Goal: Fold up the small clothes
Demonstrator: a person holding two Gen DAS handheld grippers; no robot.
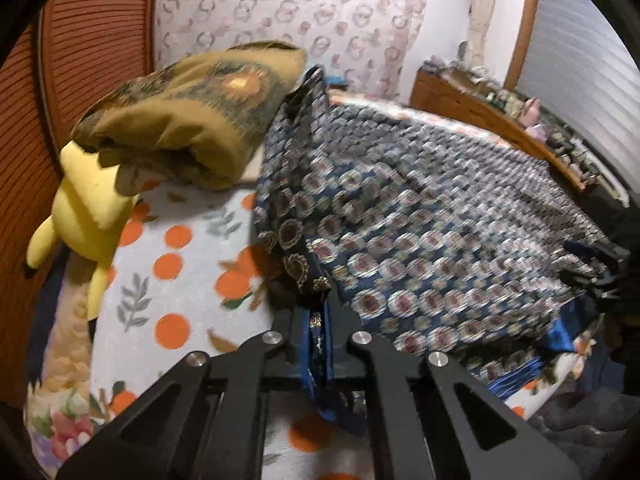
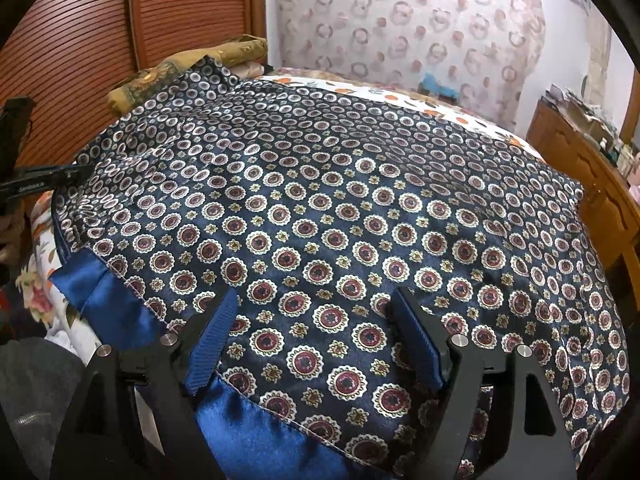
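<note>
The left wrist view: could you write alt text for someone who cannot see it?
A black two-finger gripper is clamped shut on the edge of a navy patterned garment spread over a bed with an orange-print sheet. A yellow plush toy and an olive-brown pillow lie at the left.

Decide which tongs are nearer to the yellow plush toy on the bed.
Left. The left tongs, shut on the blue patterned garment, sit by the garment edge nearest the yellow plush toy. The right tongs hover open over the garment's other side; no toy appears there.
</note>
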